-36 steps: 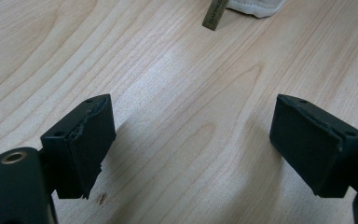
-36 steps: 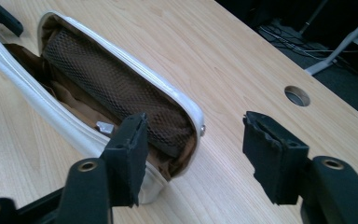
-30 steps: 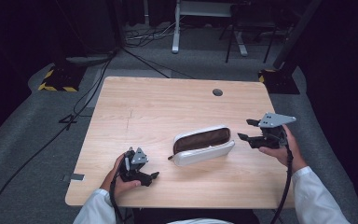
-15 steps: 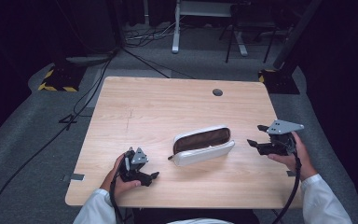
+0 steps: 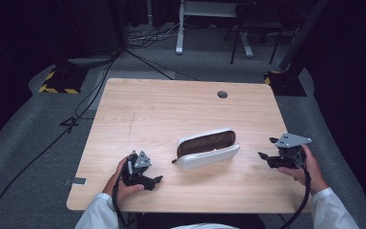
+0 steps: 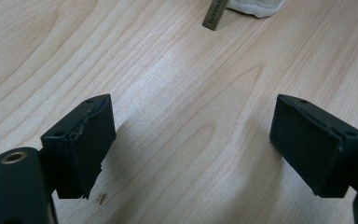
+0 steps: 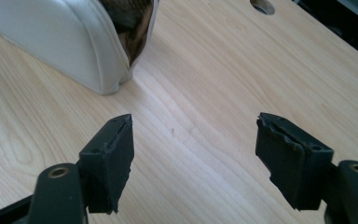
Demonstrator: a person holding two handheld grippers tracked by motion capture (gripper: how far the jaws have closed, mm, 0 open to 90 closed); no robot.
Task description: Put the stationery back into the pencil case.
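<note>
A white pouch (image 5: 208,149) with a brown inside lies open on the wooden table (image 5: 171,109), toward the front. My left gripper (image 5: 156,181) rests low near the front edge, left of the pouch, open with nothing between its jaws. In the left gripper view (image 6: 191,149) the pouch's zip tab (image 6: 216,15) and a bit of its white end lie ahead. My right gripper (image 5: 263,158) is held to the right of the pouch, open and empty. In the right gripper view (image 7: 193,156) the pouch's white end (image 7: 74,42) sits ahead to the left.
A round cable hole (image 5: 222,94) sits in the table near its back edge. Cables run over the grey floor (image 5: 38,143) at the left. A white stand (image 5: 181,28) and a black post base (image 5: 286,81) stand behind the table.
My right gripper has moved down and to the right, away from the pouch toward the table's front right. The left gripper and the pouch have stayed put.
</note>
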